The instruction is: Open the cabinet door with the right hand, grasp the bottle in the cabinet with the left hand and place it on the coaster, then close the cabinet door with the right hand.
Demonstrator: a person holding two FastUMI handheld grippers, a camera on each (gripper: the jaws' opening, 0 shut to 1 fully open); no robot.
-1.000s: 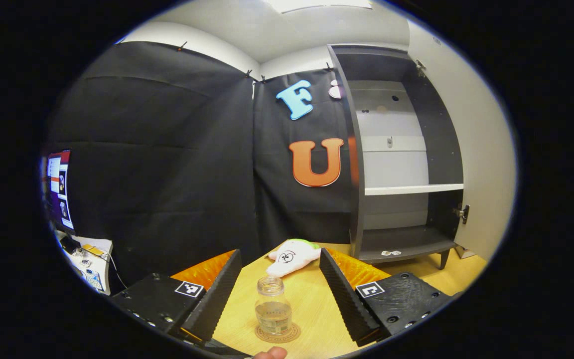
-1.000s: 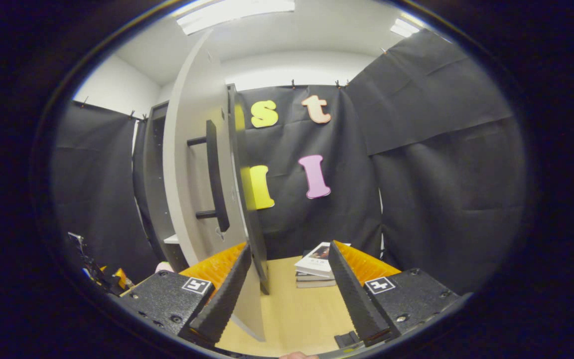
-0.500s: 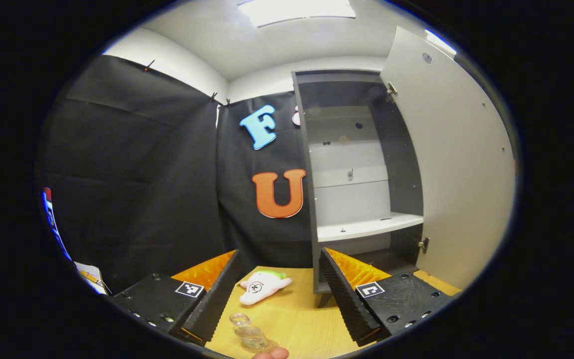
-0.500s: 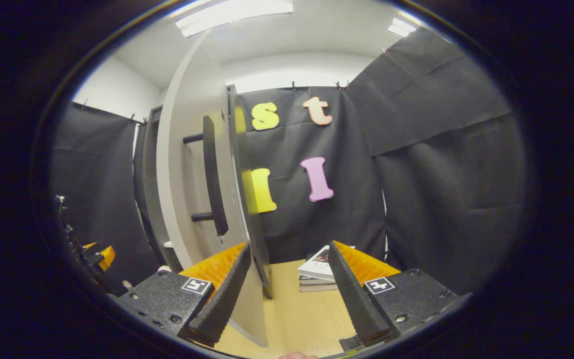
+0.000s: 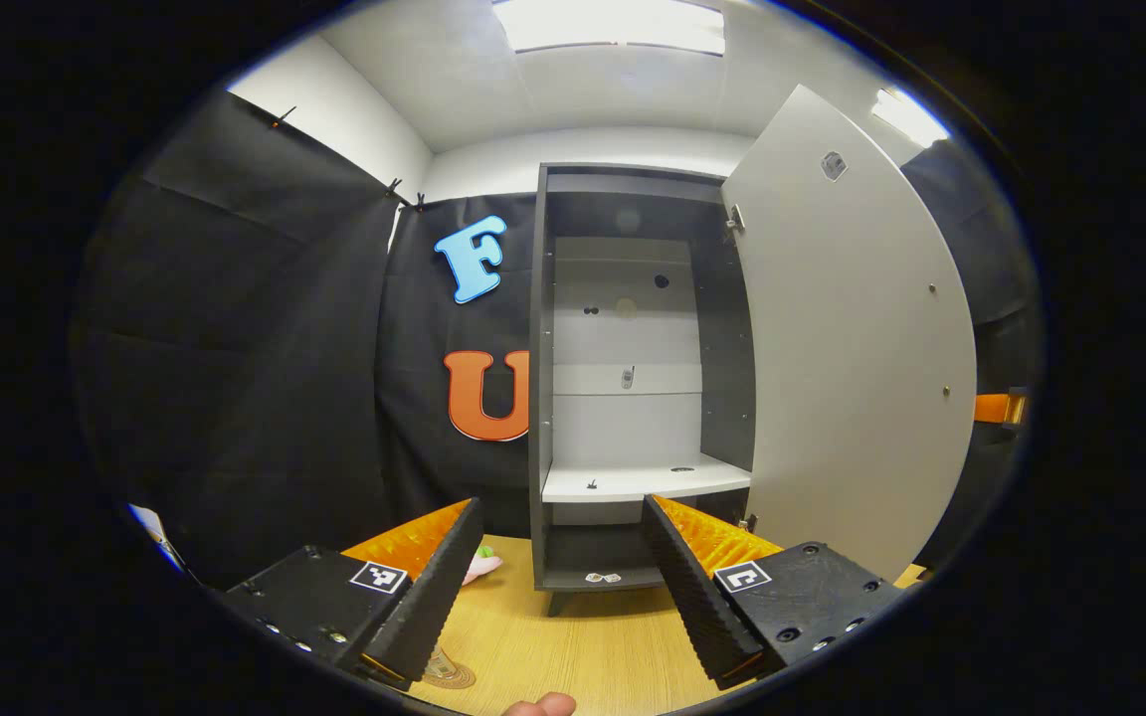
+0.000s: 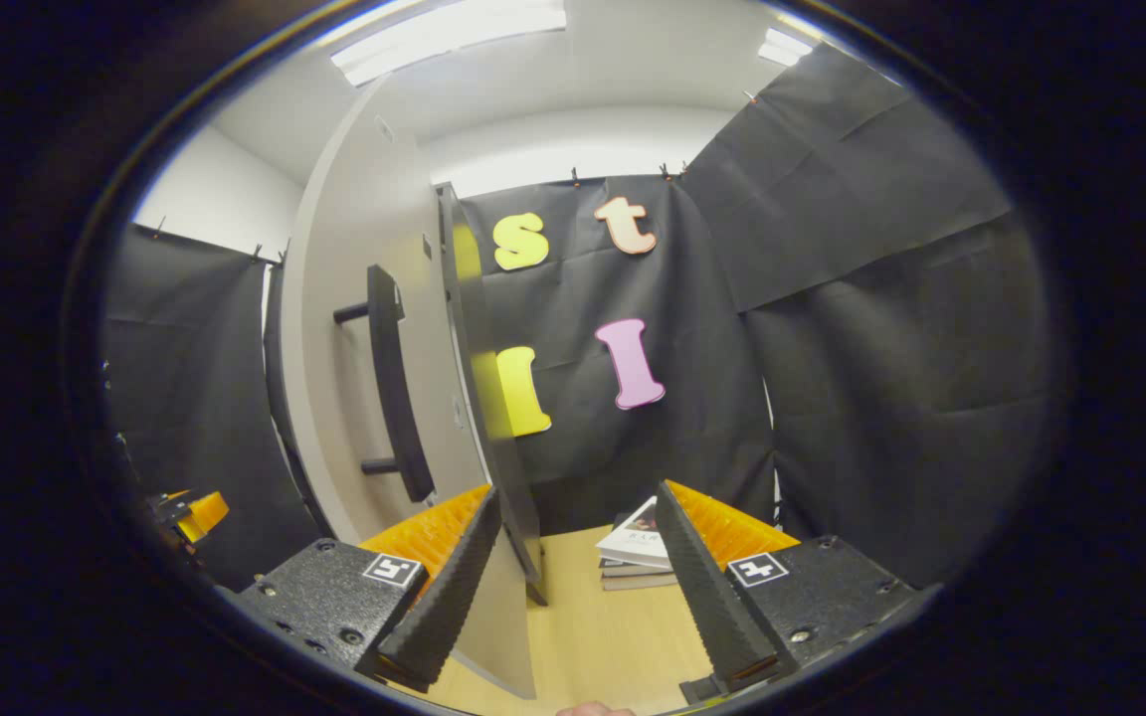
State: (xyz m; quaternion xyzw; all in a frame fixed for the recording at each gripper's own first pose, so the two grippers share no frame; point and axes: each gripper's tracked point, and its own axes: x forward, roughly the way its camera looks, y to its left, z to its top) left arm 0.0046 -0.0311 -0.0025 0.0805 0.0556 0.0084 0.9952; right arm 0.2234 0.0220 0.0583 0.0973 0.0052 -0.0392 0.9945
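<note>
The cabinet (image 5: pixel 633 398) is standing on the table (image 5: pixel 583 646) with its door (image 5: pixel 847 348) swung wide, showing a dark frame, pale back panels and a white shelf (image 5: pixel 633 482); in the right gripper view the door (image 6: pixel 354 328) is showing its outer face with a dark bar handle (image 6: pixel 389 388). The coaster (image 5: pixel 449 674) is peeking out as a round brown disc just under the left gripper's (image 5: pixel 553 582) near finger, and the bottle cannot be made out there

Compared with a second ago, the left gripper view is now facing the cabinet squarely, the bottle that was standing on the coaster between the fingers is out of sight, and the plush toy (image 5: pixel 478 565) is now reduced to a sliver beside the finger. In the right gripper view the door is now nearer, its handle larger and lower

The left gripper is gaping wide, holding nothing, with the cabinet's lower compartment between its fingers farther off. The right gripper (image 6: pixel 583 587) is also spread wide and empty, the door's edge (image 6: pixel 493 438) sitting just inside its left finger, books (image 6: pixel 638 552) lying beyond
</note>
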